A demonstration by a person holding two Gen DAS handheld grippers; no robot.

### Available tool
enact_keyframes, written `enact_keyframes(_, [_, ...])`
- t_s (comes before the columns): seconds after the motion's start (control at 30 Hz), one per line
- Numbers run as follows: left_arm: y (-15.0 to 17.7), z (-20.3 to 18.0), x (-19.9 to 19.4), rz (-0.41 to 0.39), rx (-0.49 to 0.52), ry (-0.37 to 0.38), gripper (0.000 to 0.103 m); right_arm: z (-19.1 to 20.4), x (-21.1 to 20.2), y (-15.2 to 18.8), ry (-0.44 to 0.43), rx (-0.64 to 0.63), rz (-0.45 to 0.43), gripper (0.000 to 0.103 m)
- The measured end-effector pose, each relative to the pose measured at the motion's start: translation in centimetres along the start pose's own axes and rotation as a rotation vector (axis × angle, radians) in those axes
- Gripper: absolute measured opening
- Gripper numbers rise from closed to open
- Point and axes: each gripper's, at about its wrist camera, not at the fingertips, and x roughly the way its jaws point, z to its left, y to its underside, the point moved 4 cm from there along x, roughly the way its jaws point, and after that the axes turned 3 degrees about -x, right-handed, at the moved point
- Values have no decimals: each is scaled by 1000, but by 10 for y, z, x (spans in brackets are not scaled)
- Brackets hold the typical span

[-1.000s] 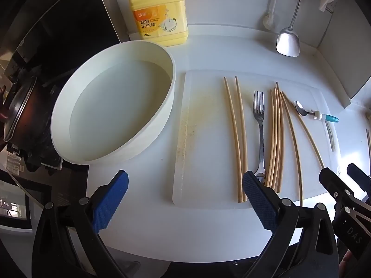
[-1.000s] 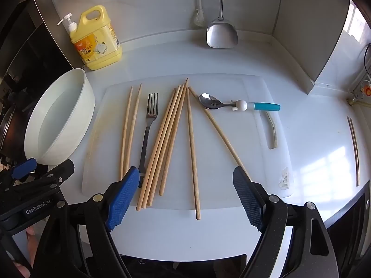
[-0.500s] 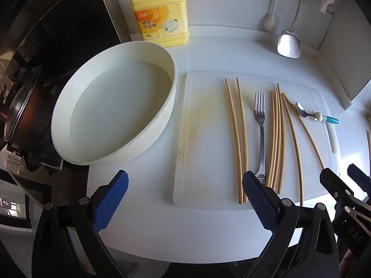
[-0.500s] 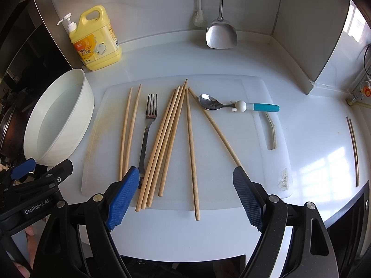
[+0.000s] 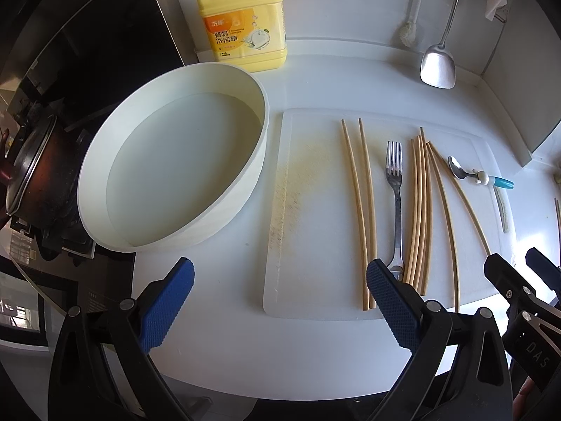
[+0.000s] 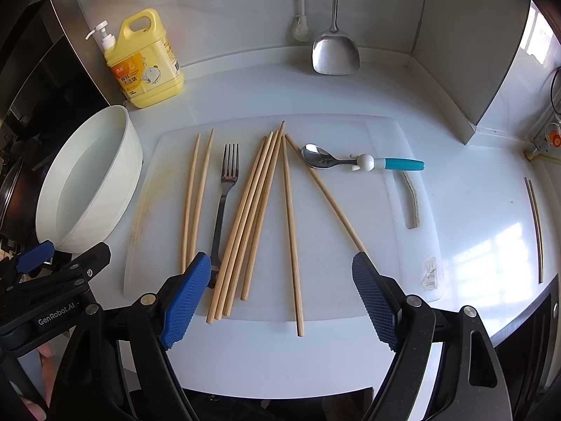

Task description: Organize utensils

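Note:
Several wooden chopsticks [image 6: 252, 207] [image 5: 419, 207], a metal fork [image 6: 224, 196] [image 5: 395, 196] and a spoon with a teal handle [image 6: 364, 163] [image 5: 480, 177] lie on a white cutting board [image 6: 350, 256] [image 5: 315, 228]. A white round basin [image 5: 168, 172] [image 6: 87, 182] stands left of the board. My left gripper [image 5: 277, 307] is open and empty above the counter's front edge, left of the fork. My right gripper [image 6: 280, 296] is open and empty over the near ends of the chopsticks.
A yellow dish-soap bottle [image 6: 147, 63] stands at the back left. A metal spatula [image 6: 335, 52] and a brush hang on the wall. A stove with a dark pot [image 5: 31, 172] is at the far left. Two more chopsticks [image 6: 534, 224] lie on the counter at the right.

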Motion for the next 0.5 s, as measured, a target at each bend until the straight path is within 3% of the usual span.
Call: enact_keyframes(0.5, [-2,3,1,1,-2,2,97,3,3,-2,5,2,-4,79])
